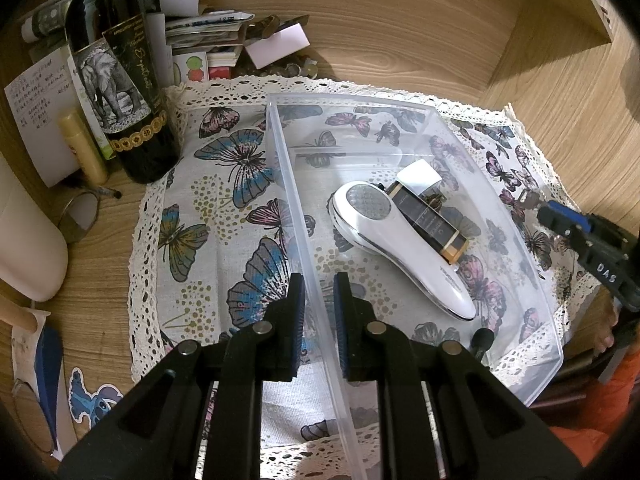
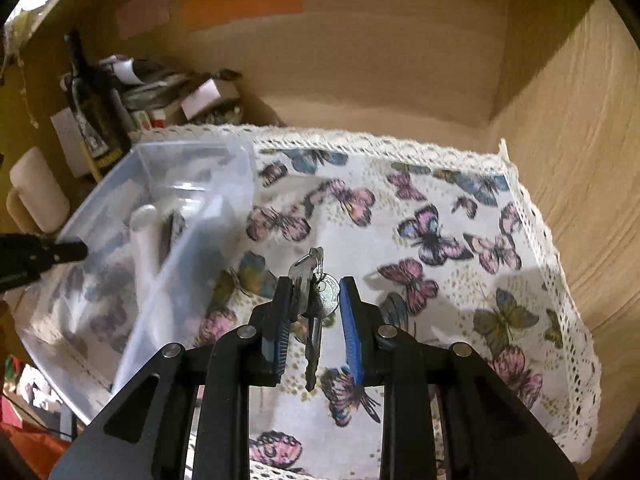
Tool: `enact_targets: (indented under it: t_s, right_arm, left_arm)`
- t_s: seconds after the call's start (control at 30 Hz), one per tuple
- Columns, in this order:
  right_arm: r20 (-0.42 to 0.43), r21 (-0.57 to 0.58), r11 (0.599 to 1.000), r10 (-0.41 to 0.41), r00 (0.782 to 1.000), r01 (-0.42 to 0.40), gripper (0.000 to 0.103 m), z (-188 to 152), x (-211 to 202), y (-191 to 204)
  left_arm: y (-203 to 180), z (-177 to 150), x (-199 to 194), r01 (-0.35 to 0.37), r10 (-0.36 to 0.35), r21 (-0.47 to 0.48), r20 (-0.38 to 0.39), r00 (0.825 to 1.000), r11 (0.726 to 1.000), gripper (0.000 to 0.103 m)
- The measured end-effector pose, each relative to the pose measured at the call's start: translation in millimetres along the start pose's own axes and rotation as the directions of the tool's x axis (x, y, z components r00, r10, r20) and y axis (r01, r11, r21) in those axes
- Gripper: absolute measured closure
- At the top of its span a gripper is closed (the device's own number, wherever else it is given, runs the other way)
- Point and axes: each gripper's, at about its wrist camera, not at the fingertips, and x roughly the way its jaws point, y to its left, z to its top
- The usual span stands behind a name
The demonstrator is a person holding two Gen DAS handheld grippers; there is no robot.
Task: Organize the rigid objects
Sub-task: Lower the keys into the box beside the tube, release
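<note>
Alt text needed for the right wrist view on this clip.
The right gripper carries a bunch of keys between its fingers above a butterfly-print cloth. A clear plastic bin sits to the left, the left gripper at its far wall.

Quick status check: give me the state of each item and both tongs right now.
Left tongs: astride the bin's wall, not clamped.
Right tongs: around the keys; grip unclear.
Keys: dangling between the fingers, above the cloth.
Bin: lidless, on the cloth.
Shaver: lying inside the bin.
Black box: in the bin, touching the shaver.
Bottle: upright beside the cloth.
</note>
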Motion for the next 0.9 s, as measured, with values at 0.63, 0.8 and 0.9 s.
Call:
enact_targets:
  t_s: [0.63,0.8,0.9]
  right_arm:
    - [0.04,-0.23,0.953,0.21,0.977,-0.195,0.081,46,12,87]
    - [-0.034,-0.269,0.936,0.228,0.973,-0.229,0.081,49,32,103]
    - [-0.078,-0.274,0.93,0.233,0.969,-0.245,0.081,50,44,108]
  left_arm:
    - [0,-1,0,0.002,-0.002,-0.002,0.002,1.0,1.0,0.089]
    - [1,-1,0,0.005,-0.005,-0.003,0.004,1.0,1.0,0.089]
    - [0,-1,0,0.006,-0.006,-0.004,0.004,1.0,1.0,0.089]
